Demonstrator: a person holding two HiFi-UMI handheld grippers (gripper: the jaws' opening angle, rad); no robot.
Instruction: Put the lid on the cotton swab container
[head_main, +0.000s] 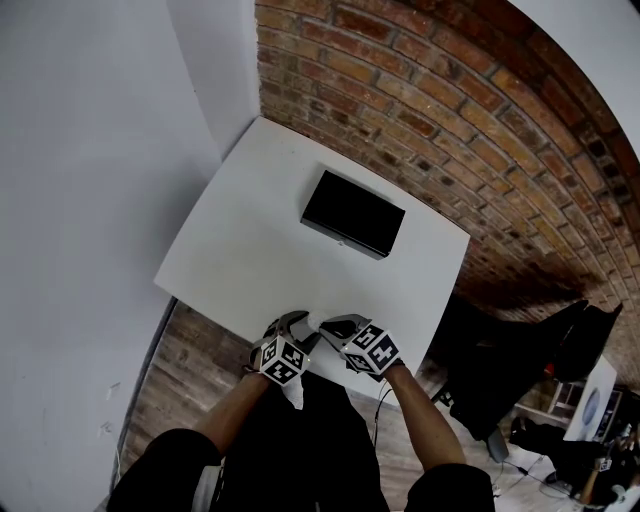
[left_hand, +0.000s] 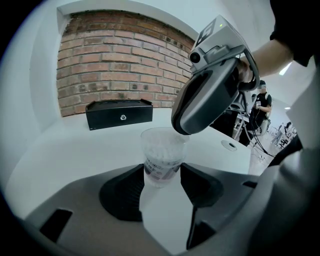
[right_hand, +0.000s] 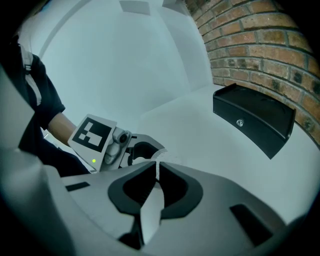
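Observation:
A clear cotton swab container (left_hand: 161, 160) full of white swabs stands upright between my left gripper's (left_hand: 162, 173) pads, which press its sides. In the head view both grippers meet at the white table's (head_main: 250, 250) near edge, the left gripper (head_main: 292, 326) beside the right gripper (head_main: 334, 326). My right gripper's tip (left_hand: 181, 131) rests at the container's top rim on the right. In the right gripper view its jaws (right_hand: 156, 168) are nearly together, pinching the thin clear edge of the lid (right_hand: 163, 161) over the container's mouth. The container itself is hidden in the head view.
A flat black box (head_main: 353, 213) lies at the table's middle, toward the brick wall (head_main: 450, 110). A white wall stands on the left. A round cable hole (left_hand: 229, 145) sits in the tabletop to the right. Dark bags and clutter lie on the floor at right.

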